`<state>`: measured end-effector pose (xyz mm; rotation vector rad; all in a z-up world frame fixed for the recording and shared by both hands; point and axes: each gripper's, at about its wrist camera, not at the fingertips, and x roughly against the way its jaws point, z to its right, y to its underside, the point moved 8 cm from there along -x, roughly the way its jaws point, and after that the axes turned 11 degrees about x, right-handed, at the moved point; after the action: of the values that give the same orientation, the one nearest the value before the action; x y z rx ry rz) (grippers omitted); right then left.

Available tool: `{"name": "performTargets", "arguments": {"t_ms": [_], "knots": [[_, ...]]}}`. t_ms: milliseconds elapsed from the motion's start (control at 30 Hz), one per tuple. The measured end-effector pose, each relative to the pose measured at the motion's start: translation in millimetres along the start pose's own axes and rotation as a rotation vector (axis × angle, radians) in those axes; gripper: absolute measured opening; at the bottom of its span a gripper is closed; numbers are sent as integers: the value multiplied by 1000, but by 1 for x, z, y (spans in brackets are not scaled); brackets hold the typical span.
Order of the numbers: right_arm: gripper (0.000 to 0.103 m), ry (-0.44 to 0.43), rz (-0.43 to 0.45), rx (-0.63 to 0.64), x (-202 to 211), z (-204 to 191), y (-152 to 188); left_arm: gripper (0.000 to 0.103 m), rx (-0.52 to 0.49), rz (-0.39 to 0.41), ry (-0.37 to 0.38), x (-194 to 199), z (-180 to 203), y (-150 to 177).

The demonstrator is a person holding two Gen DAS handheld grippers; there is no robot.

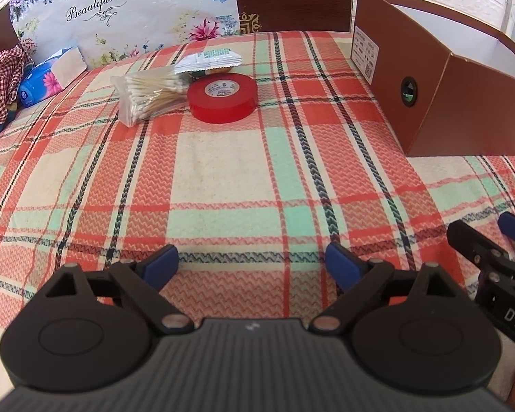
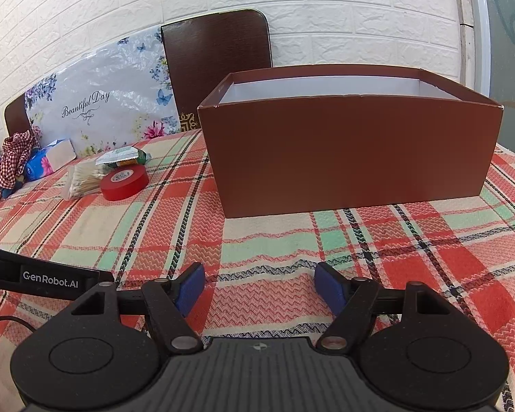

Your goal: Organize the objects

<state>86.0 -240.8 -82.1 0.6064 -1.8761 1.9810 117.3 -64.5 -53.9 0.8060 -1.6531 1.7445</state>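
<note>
Both grippers hover low over a plaid tablecloth (image 1: 223, 158), each with jaws spread wide and nothing between them. From its own camera, the left gripper (image 1: 252, 262) shows matte black linkages with blue rubbery fingertips (image 1: 163, 262), level above the woven, zigzag-textured cloth in red, mint and cream. Beside it, the right gripper (image 2: 259, 286) holds the same pose, its blue pads (image 2: 329, 286) pointed at the long side of a brown cardboard box (image 2: 353, 151).

Farther along the table, well apart from both grippers, a flat roll of glossy red tape (image 1: 223, 98) lies on its side, touching a clear plastic bag of wooden-stemmed cotton swabs (image 1: 147, 94). Just behind them rests a white crinkle-edged sachet (image 1: 207, 60) with green print.

To the right stands the open-topped rectangular box, smooth brown outside, white inside, with a round hole (image 1: 408, 91) and a printed label (image 1: 365, 55) on its short end.

At the far edge, a blue tissue pack (image 1: 51, 77) and a red checked cloth (image 1: 3, 82) lie against a floral plastic sheet (image 1: 127, 10) reading "Beautiful Day", before a white brick-pattern wall (image 2: 292, 7).
</note>
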Motion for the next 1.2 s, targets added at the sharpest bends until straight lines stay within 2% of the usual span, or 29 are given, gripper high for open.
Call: {"name": "performTargets", "arguments": {"t_ms": [533, 1200], "knots": [[73, 2, 1, 0, 0, -2, 1, 103, 11, 18, -14, -3, -4, 2], [75, 14, -13, 40, -2, -5, 1, 103, 42, 27, 8, -5, -16, 1]]}}
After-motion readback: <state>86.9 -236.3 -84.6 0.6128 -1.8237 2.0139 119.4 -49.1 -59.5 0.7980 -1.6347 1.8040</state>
